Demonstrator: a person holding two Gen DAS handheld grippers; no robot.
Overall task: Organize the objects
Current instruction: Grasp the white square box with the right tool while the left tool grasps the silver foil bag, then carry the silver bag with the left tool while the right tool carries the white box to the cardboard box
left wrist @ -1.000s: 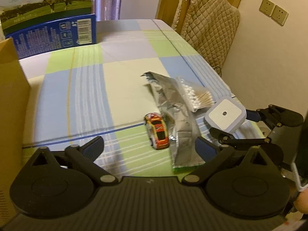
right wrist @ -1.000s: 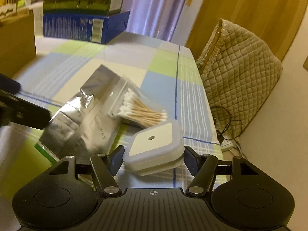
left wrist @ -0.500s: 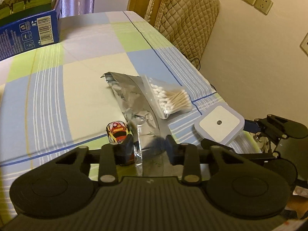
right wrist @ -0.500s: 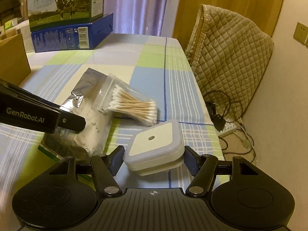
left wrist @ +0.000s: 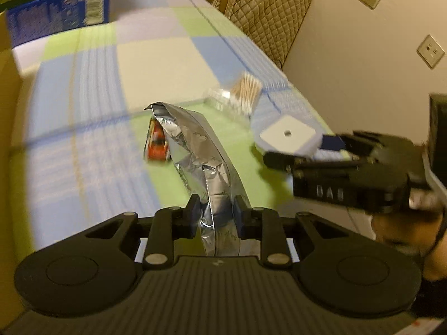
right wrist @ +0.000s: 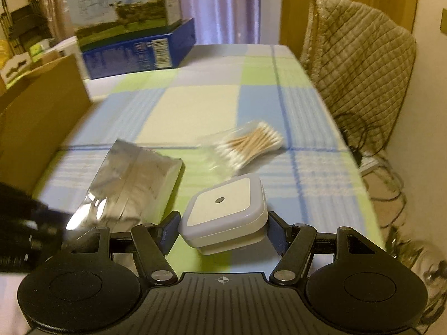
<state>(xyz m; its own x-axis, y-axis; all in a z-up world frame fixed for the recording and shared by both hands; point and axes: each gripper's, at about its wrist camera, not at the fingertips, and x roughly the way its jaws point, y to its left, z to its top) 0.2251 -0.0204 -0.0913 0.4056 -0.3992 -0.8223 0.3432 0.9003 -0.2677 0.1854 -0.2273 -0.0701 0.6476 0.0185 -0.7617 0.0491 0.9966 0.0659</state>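
Pouch (left wrist: pixel 206 167) pinched lengthwise in my left gripper (left wrist: pixel 217 215), night light (right wrist: pixel 226 209) clamped in my right gripper (right wrist: pixel 223 230), cardboard box (right wrist: pixel 42 111) far left.

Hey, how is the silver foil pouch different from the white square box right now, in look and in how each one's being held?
The silver foil pouch is crinkled, shiny and long; the white square box is rigid, matte and compact, with a small dark dot on top. The pouch stands on edge, pinched at one end by the left gripper; the box sits flat, squeezed across its sides by the right gripper. Both are gripped.
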